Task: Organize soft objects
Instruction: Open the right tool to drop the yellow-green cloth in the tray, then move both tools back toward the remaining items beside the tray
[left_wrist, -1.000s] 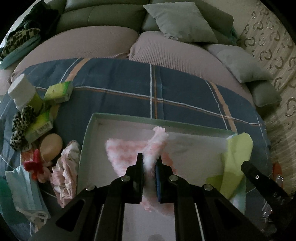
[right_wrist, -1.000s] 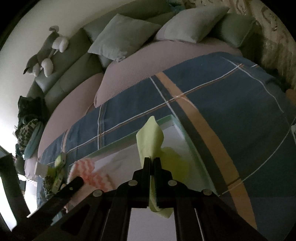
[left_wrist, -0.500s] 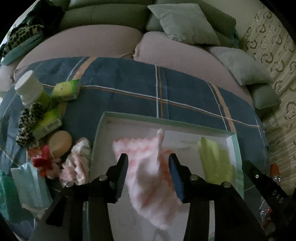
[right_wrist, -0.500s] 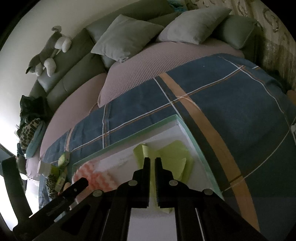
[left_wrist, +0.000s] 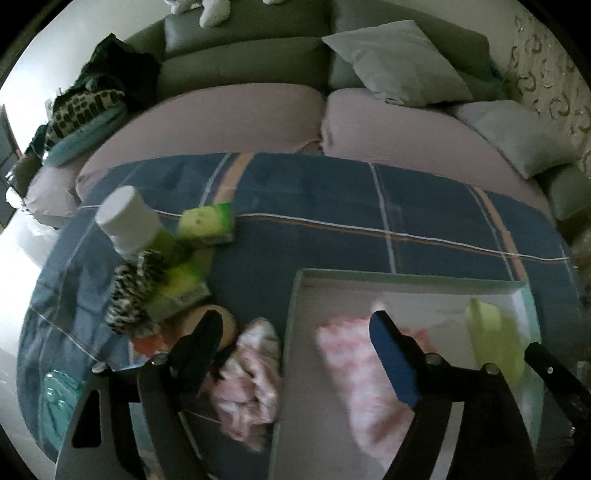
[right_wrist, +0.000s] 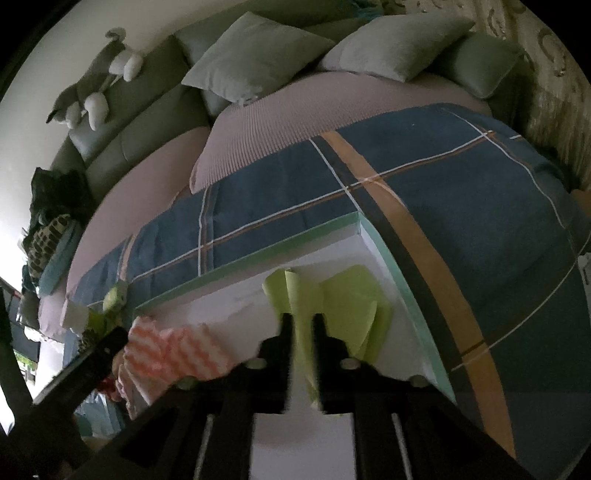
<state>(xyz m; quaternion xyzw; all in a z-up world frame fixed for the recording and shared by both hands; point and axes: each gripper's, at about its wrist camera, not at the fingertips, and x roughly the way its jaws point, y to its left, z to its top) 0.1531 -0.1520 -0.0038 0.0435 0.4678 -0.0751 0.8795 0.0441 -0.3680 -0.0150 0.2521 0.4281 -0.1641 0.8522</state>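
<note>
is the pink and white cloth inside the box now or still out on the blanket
Inside. The pink and white cloth lies flat on the white floor of the box, within its green rim.

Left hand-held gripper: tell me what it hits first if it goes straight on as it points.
Most likely the crumpled pink cloth beside the box's left wall. The left hand-held gripper is opening, nothing between its jaws. Depth is unclear.

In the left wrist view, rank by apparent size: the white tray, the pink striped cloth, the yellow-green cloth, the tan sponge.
1. White tray
2. Pink striped cloth
3. Yellow-green cloth
4. Tan sponge, though a gripper finger partly hides it, so its rank is unsure.
</note>
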